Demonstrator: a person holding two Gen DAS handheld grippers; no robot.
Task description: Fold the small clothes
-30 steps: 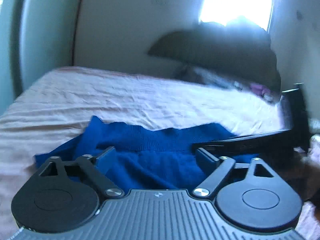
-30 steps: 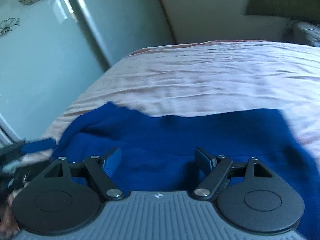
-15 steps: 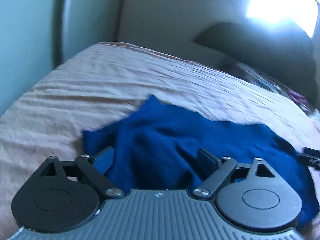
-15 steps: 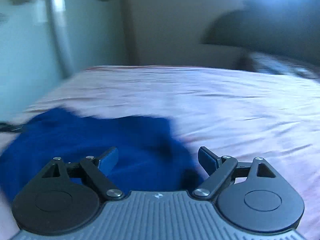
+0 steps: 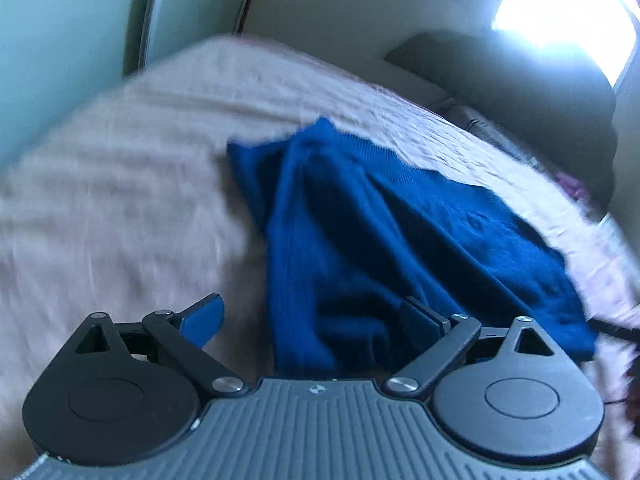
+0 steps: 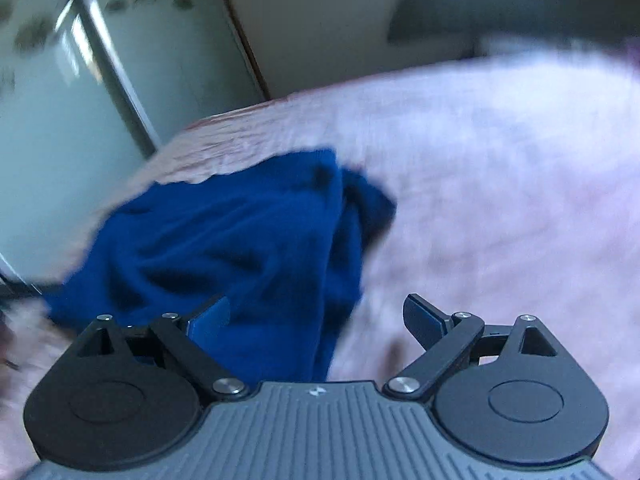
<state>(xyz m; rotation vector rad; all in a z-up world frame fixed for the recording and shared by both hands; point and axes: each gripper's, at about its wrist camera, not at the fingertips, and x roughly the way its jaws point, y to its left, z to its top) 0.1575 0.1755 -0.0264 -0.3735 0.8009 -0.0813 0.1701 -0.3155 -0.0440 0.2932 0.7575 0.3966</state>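
The left gripper [image 5: 310,316] stands open, holding nothing. The right gripper's [image 6: 316,314] jaws are opening, also holding nothing. The blue knit sweater [image 5: 400,240] lies bunched just ahead of both on the pink bedsheet [image 5: 120,200], its long axis running between them. No containers are visible.

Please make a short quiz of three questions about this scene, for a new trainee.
1. True or false: the blue knit garment lies on a pink bedsheet.
2. Which describes the left tongs? A) open, gripping nothing B) shut on cloth
3. In the right wrist view, on which side of the picture is the garment?

Key: 1 true. 2 A. 3 the left side; the right tongs are opening, pads clamping nothing.
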